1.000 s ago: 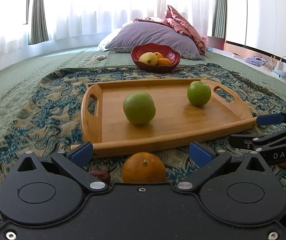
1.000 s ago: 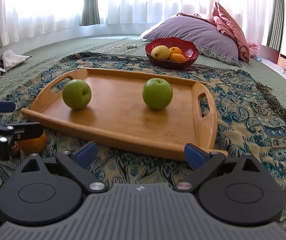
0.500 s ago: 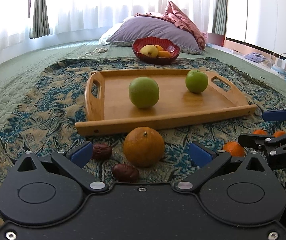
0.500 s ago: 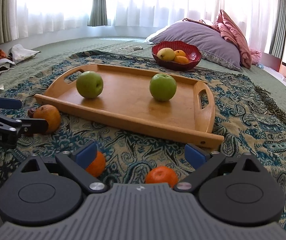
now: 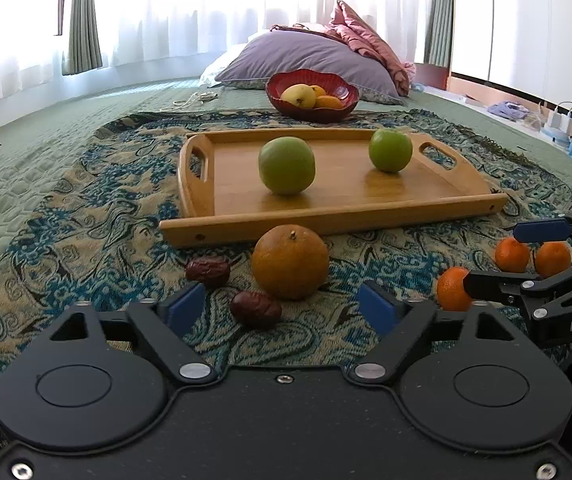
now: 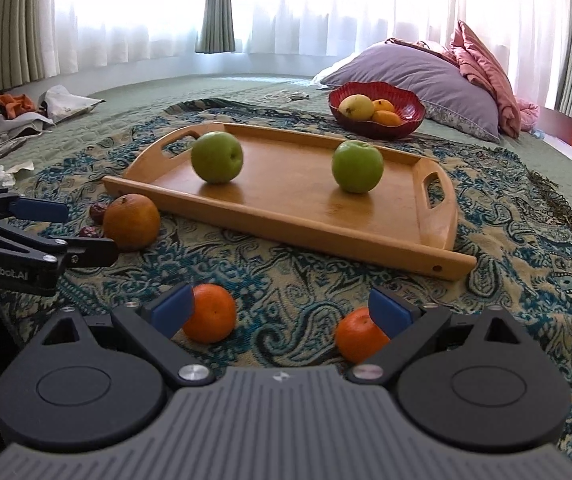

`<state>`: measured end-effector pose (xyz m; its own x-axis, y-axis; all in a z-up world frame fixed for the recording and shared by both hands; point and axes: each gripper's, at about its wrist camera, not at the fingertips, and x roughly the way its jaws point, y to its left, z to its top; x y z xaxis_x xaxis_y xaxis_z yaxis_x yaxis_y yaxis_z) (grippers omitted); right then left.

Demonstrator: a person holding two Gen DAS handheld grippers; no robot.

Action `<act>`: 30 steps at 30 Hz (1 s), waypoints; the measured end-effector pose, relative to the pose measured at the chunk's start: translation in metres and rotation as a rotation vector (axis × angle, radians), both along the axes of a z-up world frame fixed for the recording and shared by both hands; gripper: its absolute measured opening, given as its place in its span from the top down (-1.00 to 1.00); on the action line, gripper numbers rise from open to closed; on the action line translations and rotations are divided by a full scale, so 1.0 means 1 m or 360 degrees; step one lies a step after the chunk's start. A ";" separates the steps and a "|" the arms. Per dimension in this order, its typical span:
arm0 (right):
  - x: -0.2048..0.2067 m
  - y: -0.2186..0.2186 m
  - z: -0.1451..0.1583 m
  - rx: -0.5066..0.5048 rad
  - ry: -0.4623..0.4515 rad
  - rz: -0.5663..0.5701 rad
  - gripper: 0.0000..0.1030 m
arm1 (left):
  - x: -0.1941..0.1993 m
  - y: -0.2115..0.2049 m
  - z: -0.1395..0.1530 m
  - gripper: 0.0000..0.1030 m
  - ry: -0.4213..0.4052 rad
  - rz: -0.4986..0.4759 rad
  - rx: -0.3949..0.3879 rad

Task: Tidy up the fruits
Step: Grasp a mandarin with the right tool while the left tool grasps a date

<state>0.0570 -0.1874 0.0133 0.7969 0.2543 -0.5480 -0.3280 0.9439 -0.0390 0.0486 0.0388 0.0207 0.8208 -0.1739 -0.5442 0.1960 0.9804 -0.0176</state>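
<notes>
A green quilted bed (image 5: 66, 152) carries a blue-and-tan paisley-patterned cloth (image 5: 86, 216), with a large lavender pillow (image 5: 305, 60) and a crumpled pink blanket (image 6: 481, 72) at its far end. On the cloth lies a rectangular light-wood tray with cut-out handles (image 5: 445, 184), and two round green apples stand well apart on it: one toward the left handle (image 5: 286, 165), one toward the right handle (image 5: 390, 155). Beyond the tray, in front of the pillow, sits a dark red scalloped bowl (image 5: 349, 96) holding a yellow pear-like fruit and orange fruits.

The black left gripper (image 5: 282, 306) hovers low over the cloth with its blue-padded fingers spread wide, grasping nothing. Just ahead of it, between its fingers and the tray's near edge, rests a large dull-orange fruit with a rough skin and a small stem nub (image 5: 290, 262). The grey-bodied right gripper (image 6: 282, 308) is likewise released and empty.

Three small bright orange mandarins lie on the cloth by the right gripper: one beside its left finger (image 6: 210, 313), one partly hidden behind its right finger (image 6: 355, 334), and a third further off (image 5: 553, 259). Two wrinkled dark red dates lie near the big orange, one to its left (image 5: 208, 271) and one in front of it (image 5: 256, 309).
</notes>
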 end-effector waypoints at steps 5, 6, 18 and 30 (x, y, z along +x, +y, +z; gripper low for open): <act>-0.005 0.010 -0.002 -0.0047 -0.0001 0.0054 -0.94 | -0.001 0.003 -0.002 -0.24 0.0022 0.0001 -0.0015; -0.007 0.013 -0.003 -0.0064 -0.0005 0.0067 -0.94 | -0.001 0.004 -0.003 -0.21 0.0028 0.0010 -0.0012; -0.012 0.037 -0.011 -0.0151 0.0007 0.0201 -0.68 | 0.010 0.008 -0.011 0.06 0.0085 0.0051 -0.0029; -0.010 0.035 -0.014 -0.0089 0.0047 0.0203 -0.23 | 0.014 0.006 -0.013 0.45 0.0088 0.0056 -0.0029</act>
